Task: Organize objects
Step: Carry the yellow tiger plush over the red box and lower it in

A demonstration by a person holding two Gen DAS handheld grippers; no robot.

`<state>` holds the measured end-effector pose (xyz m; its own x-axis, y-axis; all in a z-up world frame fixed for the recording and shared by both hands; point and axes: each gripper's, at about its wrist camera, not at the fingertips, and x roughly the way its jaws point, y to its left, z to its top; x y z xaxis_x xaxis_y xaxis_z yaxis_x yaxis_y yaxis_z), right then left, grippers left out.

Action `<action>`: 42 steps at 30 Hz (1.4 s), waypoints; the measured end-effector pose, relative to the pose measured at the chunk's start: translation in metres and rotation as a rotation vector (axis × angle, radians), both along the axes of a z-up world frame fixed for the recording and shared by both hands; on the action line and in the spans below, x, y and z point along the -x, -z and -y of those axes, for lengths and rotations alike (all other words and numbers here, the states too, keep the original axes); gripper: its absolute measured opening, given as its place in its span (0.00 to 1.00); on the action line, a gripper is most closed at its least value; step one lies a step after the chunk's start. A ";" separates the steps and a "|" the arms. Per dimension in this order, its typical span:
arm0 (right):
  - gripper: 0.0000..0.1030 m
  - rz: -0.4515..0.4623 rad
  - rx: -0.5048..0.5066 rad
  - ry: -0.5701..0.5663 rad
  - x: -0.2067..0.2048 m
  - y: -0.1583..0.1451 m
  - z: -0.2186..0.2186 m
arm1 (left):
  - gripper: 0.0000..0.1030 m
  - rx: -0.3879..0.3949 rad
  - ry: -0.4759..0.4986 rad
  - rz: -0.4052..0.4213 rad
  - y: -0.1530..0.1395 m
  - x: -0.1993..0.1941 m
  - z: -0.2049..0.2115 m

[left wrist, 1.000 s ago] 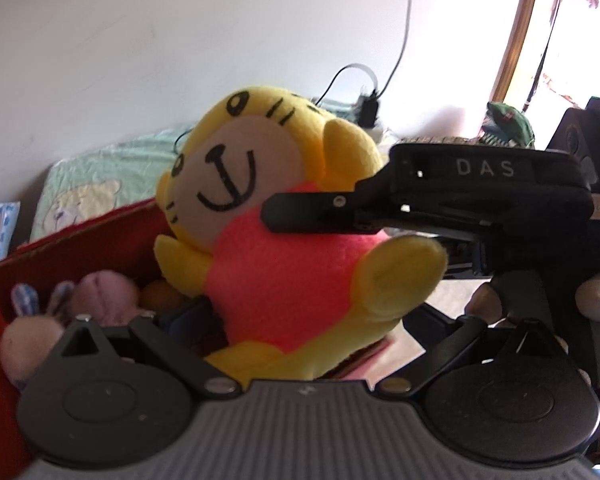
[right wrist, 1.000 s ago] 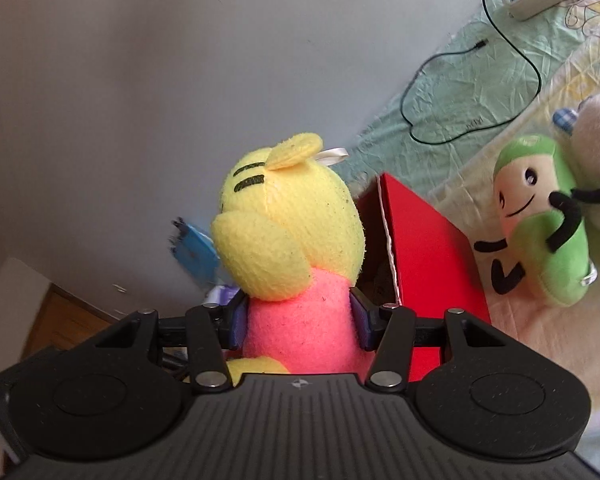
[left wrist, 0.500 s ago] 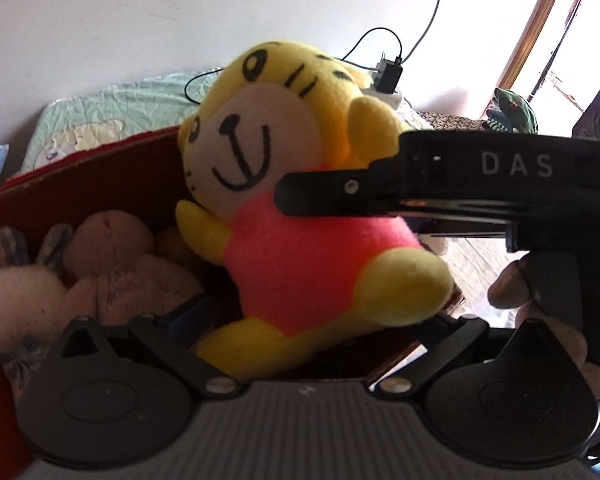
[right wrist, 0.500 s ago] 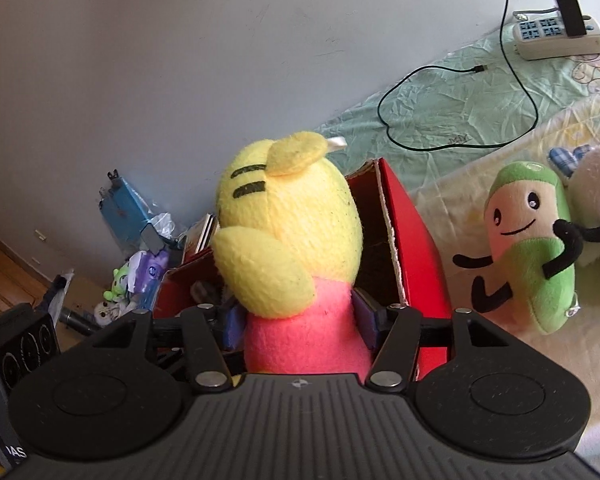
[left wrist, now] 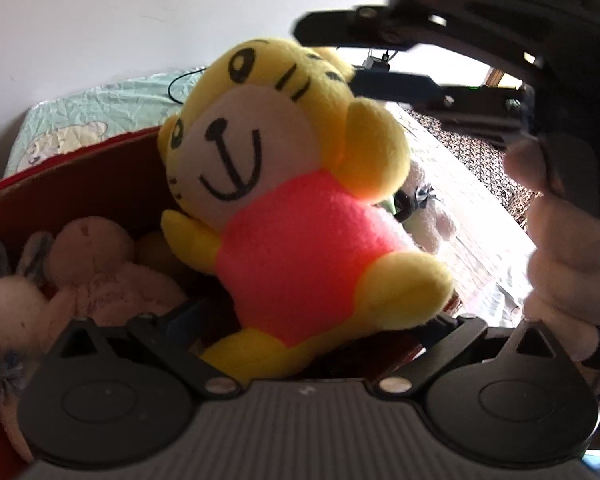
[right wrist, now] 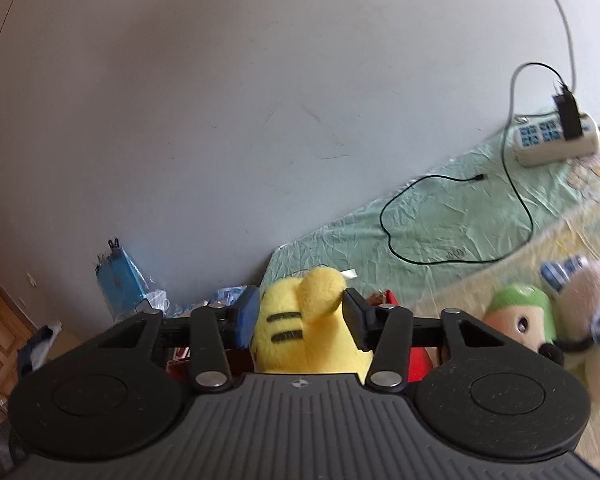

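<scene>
At far left in the left wrist view, a pale rabbit plush (left wrist: 4, 304) and a brownish bear plush (left wrist: 96, 264), packed down inside the red box (left wrist: 80, 160); likely sorted there as the collecting place for soft toys. Next to the right, the tiger plush (left wrist: 300, 220), upright and leaning slightly, seated over the box's near edge, face toward the camera. Probably being set in with the others, the deposit nearly done but not settled.

Below it, the left gripper (left wrist: 312, 316), fingers spread wide and clamping nothing; yellow foot and pink belly between the two fingers, resting over them or just above, which of the two not clear. Judged as a cradle against tipping out.

Up and to the right, the right gripper (left wrist: 328, 54), held by a hand (left wrist: 564, 272), fingers parted: one above the tiger's crown, the other behind its ear.

In the right wrist view, from the left: a blue packet (right wrist: 120, 280) by the wall, then the right gripper (right wrist: 300, 304) with the tiger's head between its fingers, pads just beside the plush on each side, no dent in the fabric, so apparently no squeeze. Further right on the sheet, a green plush (right wrist: 520, 316) touching a pale plush (right wrist: 592, 320), seemingly next for the box; beyond them, a power strip (right wrist: 556, 140).
</scene>
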<state>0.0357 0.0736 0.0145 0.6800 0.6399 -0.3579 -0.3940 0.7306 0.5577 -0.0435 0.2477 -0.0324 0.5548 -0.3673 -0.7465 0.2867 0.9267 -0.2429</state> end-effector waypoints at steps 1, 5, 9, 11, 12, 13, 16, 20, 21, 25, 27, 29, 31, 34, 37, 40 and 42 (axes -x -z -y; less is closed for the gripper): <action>0.41 0.002 0.019 -0.018 -0.003 0.000 -0.004 | 0.98 0.003 -0.001 -0.013 0.003 -0.002 -0.001; 0.40 -0.025 0.088 -0.068 -0.012 0.006 -0.016 | 0.97 0.023 -0.001 -0.043 0.009 -0.008 -0.002; 0.39 -0.051 0.200 -0.107 -0.014 0.011 -0.028 | 0.97 0.014 0.009 -0.032 0.009 -0.006 -0.001; 0.37 -0.085 0.229 -0.099 -0.019 0.017 -0.030 | 0.96 -0.013 0.005 -0.017 0.008 -0.006 0.002; 0.37 -0.091 0.220 -0.091 -0.020 0.017 -0.028 | 0.96 -0.009 0.005 -0.023 0.008 -0.007 0.002; 0.37 -0.099 0.214 -0.083 -0.022 0.018 -0.026 | 0.96 -0.002 0.005 -0.029 0.009 -0.007 0.002; 0.40 -0.122 0.208 -0.061 -0.024 0.021 -0.023 | 0.96 -0.004 0.003 -0.037 0.009 -0.009 0.003; 0.46 -0.135 0.190 -0.026 -0.024 0.022 -0.018 | 0.97 -0.021 -0.003 -0.055 0.008 -0.013 0.006; 0.45 -0.142 0.167 -0.021 -0.024 0.023 -0.015 | 0.97 -0.025 -0.004 -0.058 0.007 -0.014 0.007; 0.44 -0.153 0.101 -0.015 -0.022 0.025 -0.005 | 0.97 -0.058 -0.005 -0.057 0.003 -0.018 0.011; 0.44 -0.138 0.089 -0.010 -0.018 0.023 -0.003 | 0.99 -0.091 -0.001 -0.038 0.001 -0.020 0.012; 0.45 -0.122 0.074 -0.002 -0.014 0.020 0.001 | 0.99 -0.105 0.004 -0.029 0.000 -0.022 0.014; 0.46 -0.115 0.061 0.017 -0.012 0.018 0.005 | 0.99 -0.106 0.003 -0.034 0.000 -0.027 0.015; 0.45 -0.113 0.016 0.021 -0.010 0.016 0.014 | 1.00 -0.114 -0.001 -0.042 -0.002 -0.025 0.014; 0.37 -0.108 -0.019 0.003 -0.008 0.014 0.018 | 1.00 -0.115 -0.004 -0.048 0.000 -0.021 0.012; 0.35 -0.112 -0.054 -0.027 -0.005 0.014 0.018 | 1.00 -0.120 -0.007 -0.051 0.000 -0.024 0.015; 0.35 -0.120 -0.046 -0.044 -0.004 0.016 0.014 | 1.00 -0.122 -0.009 -0.051 0.001 -0.020 0.015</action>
